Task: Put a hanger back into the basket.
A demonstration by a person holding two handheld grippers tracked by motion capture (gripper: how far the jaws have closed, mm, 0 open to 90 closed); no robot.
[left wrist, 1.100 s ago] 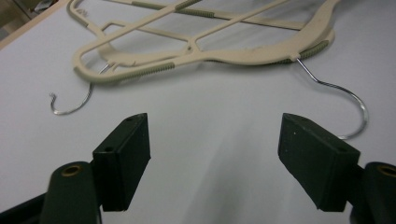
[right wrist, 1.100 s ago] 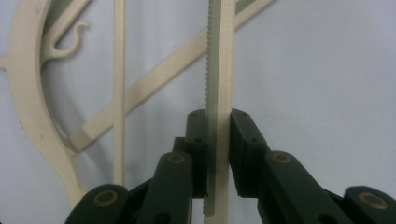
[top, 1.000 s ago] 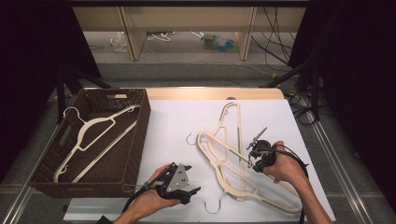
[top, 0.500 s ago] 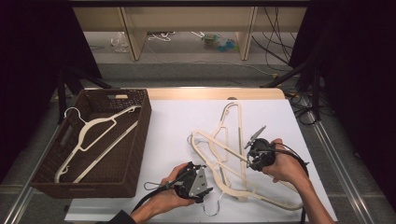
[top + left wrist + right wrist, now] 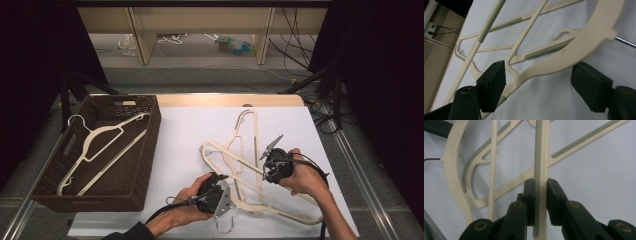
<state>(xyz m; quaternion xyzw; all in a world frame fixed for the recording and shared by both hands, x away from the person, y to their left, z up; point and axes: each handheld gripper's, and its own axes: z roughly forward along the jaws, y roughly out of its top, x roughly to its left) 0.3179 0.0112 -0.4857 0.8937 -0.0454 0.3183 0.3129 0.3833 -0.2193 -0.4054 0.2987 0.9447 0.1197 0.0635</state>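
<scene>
On the white table (image 5: 190, 135), with the brown basket (image 5: 145, 150) on its left side already holding one hanger (image 5: 100, 145), the tangled cream hangers (image 5: 240, 165) lie toward the right near corner. The right gripper (image 5: 540, 185) is clamped on one hanger's ribbed bar. The left gripper (image 5: 539, 82) stands wide around another hanger's shoulder, not pressing; I judge it should close squarely there before pulling, so the two separate without snagging hooks.

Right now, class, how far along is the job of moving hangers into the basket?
Done: one hanger lies in the basket. In hand: the right gripper clamps a hanger arm; the left gripper straddles another hanger's shoulder, open. Left: the tangled hangers on the table.
</scene>
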